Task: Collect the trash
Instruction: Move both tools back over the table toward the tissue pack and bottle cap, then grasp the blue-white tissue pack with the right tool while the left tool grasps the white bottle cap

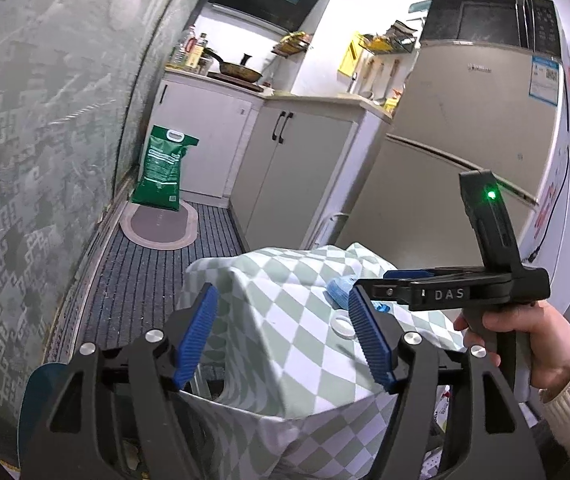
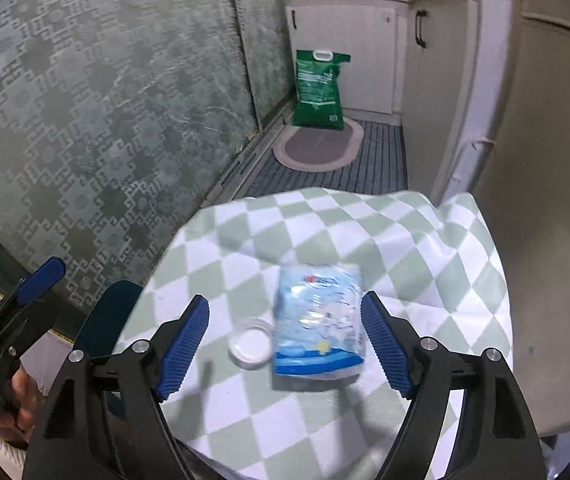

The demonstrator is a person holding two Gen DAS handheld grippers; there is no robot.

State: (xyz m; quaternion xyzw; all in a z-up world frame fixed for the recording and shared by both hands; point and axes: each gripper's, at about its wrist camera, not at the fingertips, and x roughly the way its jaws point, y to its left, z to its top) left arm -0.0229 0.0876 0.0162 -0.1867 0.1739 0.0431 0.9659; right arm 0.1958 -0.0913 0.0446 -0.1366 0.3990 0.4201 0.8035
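A crumpled blue and white plastic packet [image 2: 319, 324] lies on a green and white checked cloth [image 2: 425, 240] over a small table. A small round white lid [image 2: 251, 343] lies just left of it. My right gripper [image 2: 285, 344] is open, hovering over both, the packet near its right finger. In the left wrist view the packet [image 1: 339, 292] and lid [image 1: 343, 326] show partly behind my left gripper's right finger. My left gripper [image 1: 285, 332] is open and empty over the cloth's [image 1: 285, 280] near left corner. The right gripper [image 1: 369, 286] reaches in from the right.
A patterned green glass sliding door [image 1: 45, 140] runs along the left. A green bag [image 1: 163, 168] stands on an oval mat [image 1: 159, 226] by white cabinets [image 1: 297, 168]. A fridge [image 1: 465, 128] stands right of the table. A dark striped floor mat [image 1: 145, 280] lies ahead.
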